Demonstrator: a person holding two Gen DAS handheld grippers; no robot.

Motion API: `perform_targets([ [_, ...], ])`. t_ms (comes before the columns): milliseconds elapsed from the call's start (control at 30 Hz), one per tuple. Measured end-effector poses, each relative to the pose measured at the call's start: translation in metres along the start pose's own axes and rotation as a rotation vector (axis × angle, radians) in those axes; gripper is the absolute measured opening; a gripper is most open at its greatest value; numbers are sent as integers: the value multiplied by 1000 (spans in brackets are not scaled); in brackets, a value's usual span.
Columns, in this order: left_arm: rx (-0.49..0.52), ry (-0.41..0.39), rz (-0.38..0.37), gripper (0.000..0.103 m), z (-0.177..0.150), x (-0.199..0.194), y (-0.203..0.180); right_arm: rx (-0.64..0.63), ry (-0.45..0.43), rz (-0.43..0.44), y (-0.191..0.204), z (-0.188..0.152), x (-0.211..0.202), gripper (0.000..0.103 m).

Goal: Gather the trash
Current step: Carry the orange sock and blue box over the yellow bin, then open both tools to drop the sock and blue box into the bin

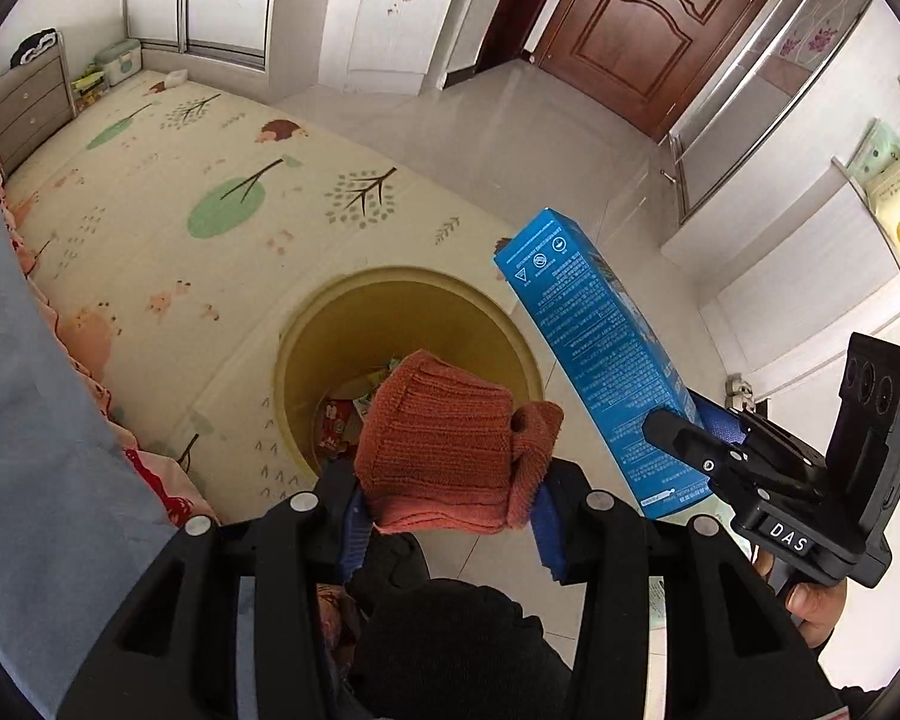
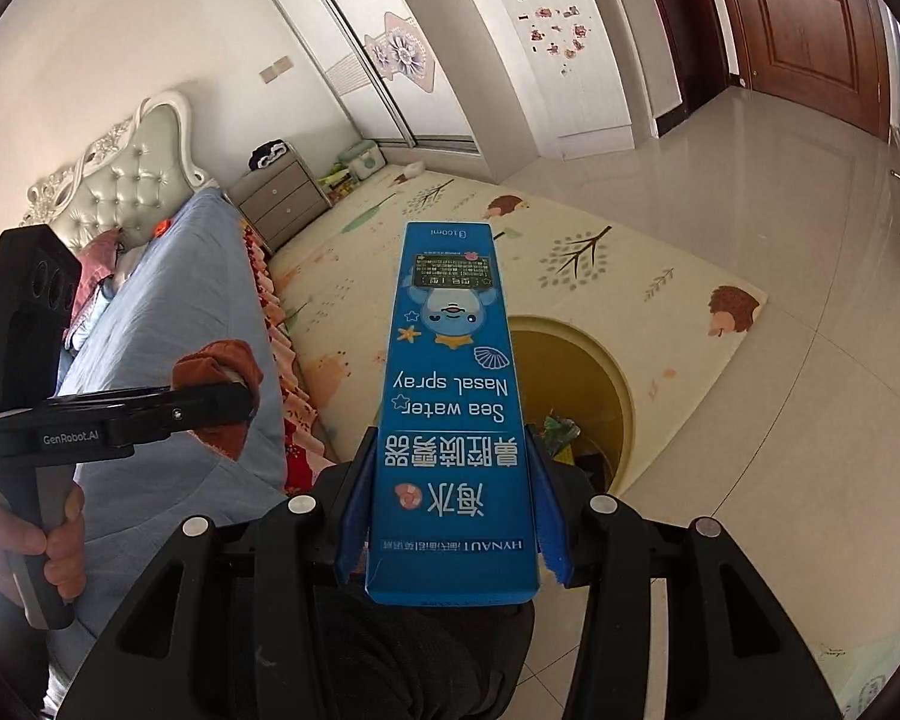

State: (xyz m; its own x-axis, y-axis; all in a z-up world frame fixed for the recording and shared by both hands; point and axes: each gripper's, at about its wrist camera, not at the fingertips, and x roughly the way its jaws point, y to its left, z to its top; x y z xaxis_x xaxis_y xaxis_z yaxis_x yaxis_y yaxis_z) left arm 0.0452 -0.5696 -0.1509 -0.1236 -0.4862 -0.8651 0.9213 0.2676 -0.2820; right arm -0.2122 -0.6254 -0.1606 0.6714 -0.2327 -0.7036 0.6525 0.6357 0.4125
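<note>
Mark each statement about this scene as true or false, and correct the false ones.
1. The left gripper holds a rust-orange knitted cloth. True.
2. The right gripper holds a green bottle. False: it holds a blue box.
3. The yellow bin already has trash inside. True.
4. The bin stands on the bed. False: it stands on the floor, at the play mat.
5. The wooden door has a round knob. False: a lever handle.

Blue box (image 2: 453, 420): "Sea water Nasal spray", large Chinese characters "海水", "HYNAUT" on white strip near held end; all reads upside down in right wrist view. Fine print on box side illegible. Left gripper (image 2: 234, 402) body: "GenRobot.AI". Right gripper (image 1: 666, 420) body: "DAS".
</note>
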Motion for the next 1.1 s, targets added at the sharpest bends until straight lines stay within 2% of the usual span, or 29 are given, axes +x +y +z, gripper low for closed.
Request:
perform_targets([
  [200,-3,81,6,44,18,39,1,17,34,-4,-10,6,24,45],
  [500,-41,124,-43,45,43,74,12,3,73,-15,-15,22,63,45],
  [533,-44,126,-56,48,45,76,13,-6,83,-14,-14,23,68,46],
  [567,-47,129,-61,58,46,79,15,-2,83,-20,-15,24,73,48],
  [600,-52,128,-54,66,48,80,17,7,84,-25,-17,24,77,61],
  [633,-60,116,-26,82,49,81,19,6,96,-32,-18,24,81,65],
  [667,-66,104,3,87,49,80,22,1,102,-49,-18,23,84,65],
  [800,-97,137,22,87,48,83,31,9,129,-51,-19,17,90,64],
  [900,-78,140,35,87,48,81,28,4,133,-61,-17,15,86,64],
  [1100,1,66,38,87,48,56,7,-1,108,-58,-10,21,68,63],
])
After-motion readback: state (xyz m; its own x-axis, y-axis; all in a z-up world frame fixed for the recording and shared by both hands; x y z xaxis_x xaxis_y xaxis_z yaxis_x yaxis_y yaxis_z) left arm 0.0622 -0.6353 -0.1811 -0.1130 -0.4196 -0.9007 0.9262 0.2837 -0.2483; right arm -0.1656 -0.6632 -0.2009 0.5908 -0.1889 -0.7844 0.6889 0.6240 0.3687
